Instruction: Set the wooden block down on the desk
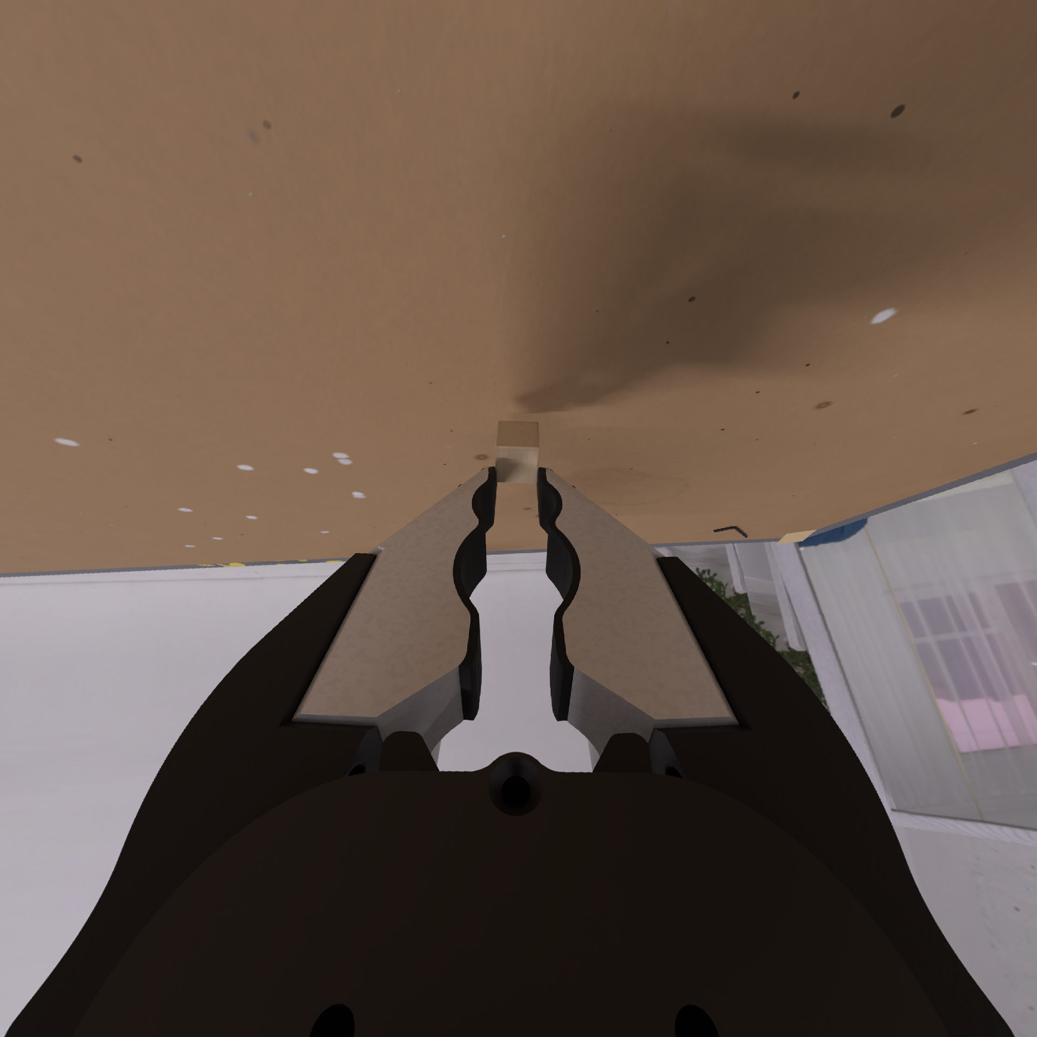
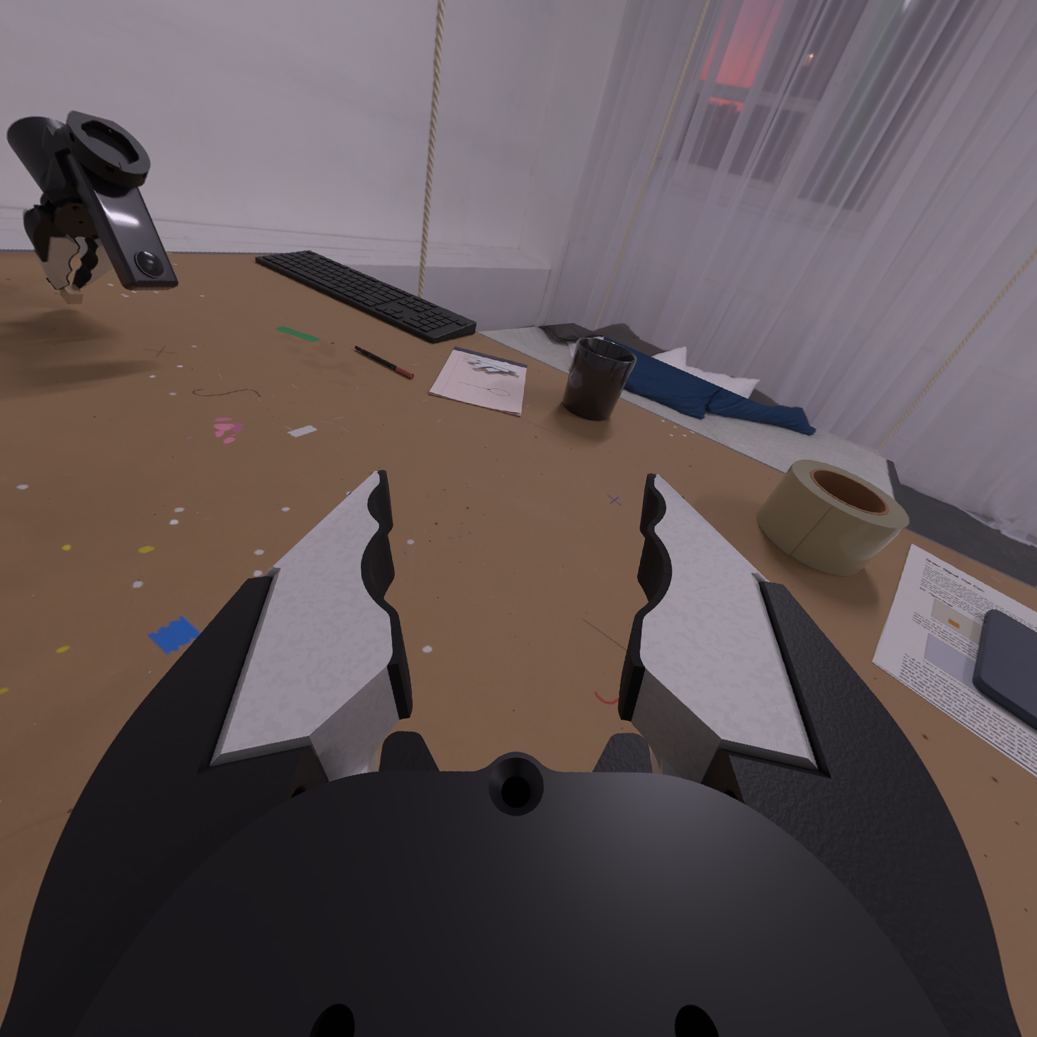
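keyboard point(image 2: 367, 296), pen point(image 2: 384, 362), notepad point(image 2: 480, 381), mug point(image 2: 596, 379), tape roll point(image 2: 829, 517)

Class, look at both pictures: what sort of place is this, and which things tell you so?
Most likely a home office or craft desk: a black keyboard, a notepad with a pen beside it, and a tape roll lie on a paint-flecked brown desk.

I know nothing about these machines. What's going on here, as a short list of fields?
holder: left gripper, shut on the wooden block
block height: above the desk, not yet down
other gripper: right gripper, open, empty
nearby on desk: keyboard, pen, notepad, black cup, tape roll
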Tool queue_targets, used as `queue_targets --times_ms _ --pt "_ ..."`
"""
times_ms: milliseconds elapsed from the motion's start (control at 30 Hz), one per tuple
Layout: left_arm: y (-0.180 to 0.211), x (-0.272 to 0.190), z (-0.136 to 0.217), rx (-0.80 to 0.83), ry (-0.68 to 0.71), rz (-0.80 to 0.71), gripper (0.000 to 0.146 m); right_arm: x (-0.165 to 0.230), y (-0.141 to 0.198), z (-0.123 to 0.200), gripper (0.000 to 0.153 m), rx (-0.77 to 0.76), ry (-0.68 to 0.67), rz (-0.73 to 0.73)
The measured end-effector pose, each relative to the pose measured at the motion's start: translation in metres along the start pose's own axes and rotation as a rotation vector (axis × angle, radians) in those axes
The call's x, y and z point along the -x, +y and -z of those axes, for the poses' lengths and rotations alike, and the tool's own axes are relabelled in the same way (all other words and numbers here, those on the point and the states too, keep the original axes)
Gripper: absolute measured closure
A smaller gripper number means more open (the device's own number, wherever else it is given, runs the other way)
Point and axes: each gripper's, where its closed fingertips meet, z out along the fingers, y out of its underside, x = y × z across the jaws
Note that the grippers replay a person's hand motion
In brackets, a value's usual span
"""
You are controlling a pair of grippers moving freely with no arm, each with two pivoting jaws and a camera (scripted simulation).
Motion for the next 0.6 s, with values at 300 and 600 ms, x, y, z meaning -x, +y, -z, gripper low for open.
queue_targets --times_ms 300,600 --pt "0.019 0.004 0.025 -0.069 -0.003 0.105 0.132 -0.001 0.001 0.001 0.063 -0.008 -0.002 -0.007" --pt "0.038 0.011 0.127 -0.273 -0.076 0.267 0.132 -0.004 0.003 0.002 0.063 -0.024 -0.007 -0.015"
